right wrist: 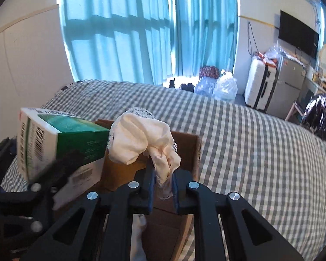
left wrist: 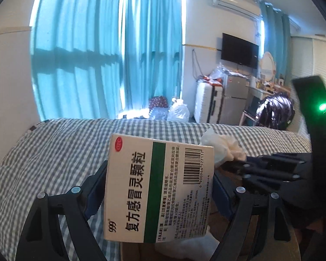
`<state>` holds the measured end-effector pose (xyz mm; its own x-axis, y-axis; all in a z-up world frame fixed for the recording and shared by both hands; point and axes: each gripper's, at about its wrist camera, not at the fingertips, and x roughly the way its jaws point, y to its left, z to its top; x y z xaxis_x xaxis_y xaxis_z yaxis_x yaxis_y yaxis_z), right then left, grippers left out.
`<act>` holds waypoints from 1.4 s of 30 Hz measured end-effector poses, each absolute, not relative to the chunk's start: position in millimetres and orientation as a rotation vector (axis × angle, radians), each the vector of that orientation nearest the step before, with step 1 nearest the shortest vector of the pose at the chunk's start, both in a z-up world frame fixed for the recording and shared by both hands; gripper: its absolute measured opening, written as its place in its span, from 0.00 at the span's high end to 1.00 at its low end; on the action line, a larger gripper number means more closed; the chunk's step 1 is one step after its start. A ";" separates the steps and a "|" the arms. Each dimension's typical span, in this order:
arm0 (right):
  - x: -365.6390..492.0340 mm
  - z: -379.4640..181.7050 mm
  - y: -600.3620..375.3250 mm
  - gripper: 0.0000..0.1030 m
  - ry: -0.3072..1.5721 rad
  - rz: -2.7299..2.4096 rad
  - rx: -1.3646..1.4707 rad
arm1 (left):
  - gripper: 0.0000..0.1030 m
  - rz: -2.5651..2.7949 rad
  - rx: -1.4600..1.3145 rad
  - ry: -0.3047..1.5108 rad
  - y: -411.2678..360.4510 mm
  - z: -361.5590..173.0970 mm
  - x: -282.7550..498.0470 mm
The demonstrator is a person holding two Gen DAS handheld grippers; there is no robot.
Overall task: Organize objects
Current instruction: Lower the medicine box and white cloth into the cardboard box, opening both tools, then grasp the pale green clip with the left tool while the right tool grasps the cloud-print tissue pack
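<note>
Left fingers (left wrist: pixel 159 187) grip the medicine box (left wrist: pixel 158 189); right fingers (right wrist: pixel 164 183) pinch cream cloth (right wrist: pixel 141 139), seemingly above the cardboard box (right wrist: pixel 184 150).

Bed (right wrist: pixel 250 143) — covered by a grey-and-white checked sheet (left wrist: pixel 54 152). An open cardboard box (right wrist: pixel 184 152) sits beside its near edge — whether on the bed cannot be told.

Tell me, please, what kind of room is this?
Most likely a bedroom or small studio flat: a bed with a checked sheet, a wall-mounted television, and a suitcase beside a small fridge.
</note>
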<state>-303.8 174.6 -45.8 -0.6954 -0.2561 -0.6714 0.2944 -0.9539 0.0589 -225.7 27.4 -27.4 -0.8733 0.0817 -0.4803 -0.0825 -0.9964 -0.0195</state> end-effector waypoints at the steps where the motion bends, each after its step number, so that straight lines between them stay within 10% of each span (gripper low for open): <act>1: -305.3 -49.1 177.6 0.88 0.055 -2.634 1.047 | 0.17 2.957 -0.753 0.000 27.6 -27.0 -226.7; 5: -305.9 -53.5 184.4 0.80 -0.017 -2.605 1.054 | 0.17 2.937 -0.752 -0.036 27.8 -25.7 -226.6; 8: -299.5 -49.6 196.5 0.32 -0.116 -2.637 1.044 | 0.12 2.922 -0.761 -0.127 18.9 -20.8 -222.2; 10: -292.3 -43.1 204.8 0.19 -0.140 -2.683 1.017 | 0.05 2.920 -0.777 -0.159 13.2 -16.9 -219.5; 30: -102.4 98.0 226.9 0.12 0.095 -2.799 0.815 | 0.00 3.025 -0.792 -0.067 10.1 76.3 -87.6; 42: -30.0 52.5 222.8 0.12 0.090 -2.728 0.764 | 0.00 3.096 -0.864 -0.051 -12.7 30.3 -21.5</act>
<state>-30.0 222.8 52.5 -0.8112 -0.2741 -0.5165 0.3074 -0.9513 0.0220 -21.5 -12.7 30.3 -0.8530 -0.0614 -0.5182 0.0785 -0.9969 -0.0111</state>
